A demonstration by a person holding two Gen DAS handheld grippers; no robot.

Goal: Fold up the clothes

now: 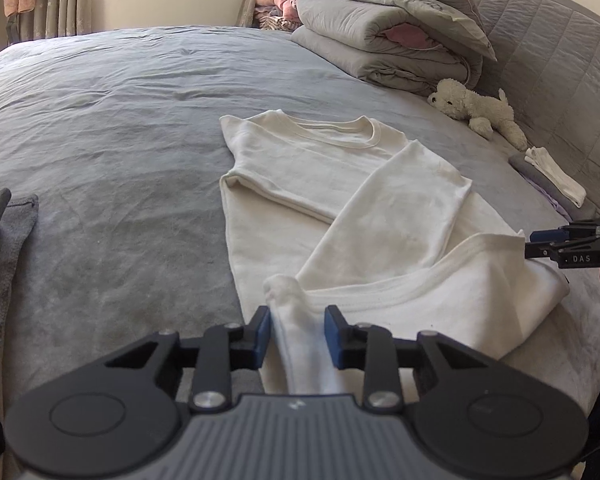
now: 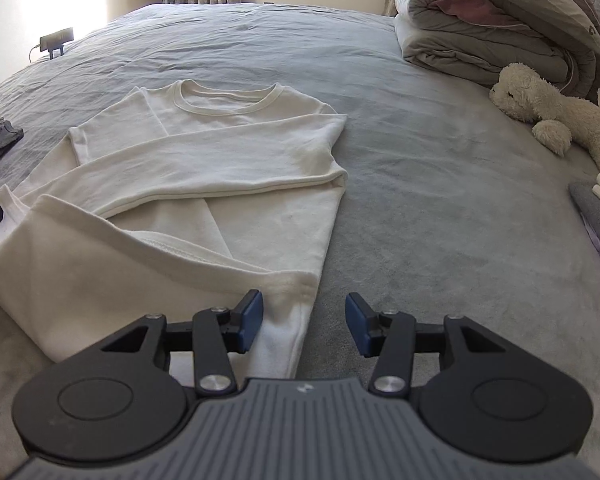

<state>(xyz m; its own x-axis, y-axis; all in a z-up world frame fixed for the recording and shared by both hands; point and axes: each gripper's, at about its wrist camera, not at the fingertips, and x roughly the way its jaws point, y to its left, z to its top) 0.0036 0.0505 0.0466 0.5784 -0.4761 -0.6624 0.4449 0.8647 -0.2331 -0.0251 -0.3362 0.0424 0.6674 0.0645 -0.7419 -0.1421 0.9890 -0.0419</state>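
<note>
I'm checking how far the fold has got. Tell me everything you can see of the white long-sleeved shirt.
The white long-sleeved shirt looks like soft cream knit with a ribbed round collar. It lies flat on the grey bedspread, both sleeves folded across the chest, the bottom hem turned up toward the collar. The left gripper has a bunched hem corner between its fingers; the right gripper stands open over the other corner.

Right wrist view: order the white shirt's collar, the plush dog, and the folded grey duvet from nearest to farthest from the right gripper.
From the right gripper, which stands open over the shirt's hem:
1. The collar of the white shirt, ahead and left, mid-bed.
2. The plush dog, farther out on the right.
3. The folded grey duvet, behind the dog at the far right.
The collar and dog are fairly close to call.
</note>
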